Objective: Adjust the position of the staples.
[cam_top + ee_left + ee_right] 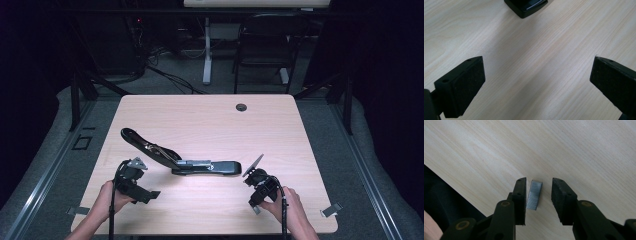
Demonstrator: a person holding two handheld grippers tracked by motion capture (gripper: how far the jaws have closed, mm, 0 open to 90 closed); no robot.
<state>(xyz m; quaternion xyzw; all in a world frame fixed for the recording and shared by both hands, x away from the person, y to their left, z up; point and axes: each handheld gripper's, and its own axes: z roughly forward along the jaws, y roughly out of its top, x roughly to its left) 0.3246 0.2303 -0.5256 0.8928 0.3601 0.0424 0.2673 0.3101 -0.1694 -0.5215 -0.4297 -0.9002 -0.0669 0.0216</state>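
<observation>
Two tools, one stapler, one strip of staples, one worktop: that is the stock in front of you.

Item: stapler (pixel 195 162), black, opened out, lying across the middle of the worktop (pixel 210 120). Its base runs level from centre towards your right; its top arm angles up and away towards the far left. One blunt black end of it shows at the top edge of the left gripper view (pixel 526 7).

Item: staple strip (pixel 534 195), a short grey metal block, lying on the bare wood near the front edge on your right side. In the right gripper view it sits between the two black pads with its long axis running along the jaws, pointing away from your hand. It lies close against the left pad; you cannot tell whether it touches. A clear gap stands between it and the other pad.

Item: right tool (pixel 538 192), pitched down over the strip, jaws part closed and not yet clamped on it. In the high view it sits (pixel 258 186) just beside the near end of the stapler base. This is the hand nearer the strip by far.

Item: left tool (pixel 537 75), jaws wide apart with nothing but wood between them, held low at the front left (pixel 137 186), the stapler ahead of it and apart from it.

Judgement: the strip's narrow width already lies across your right jaws, so a squeeze looks sufficient. The off-centre seat may let the strip slide or tip as the far pad arrives.
</observation>
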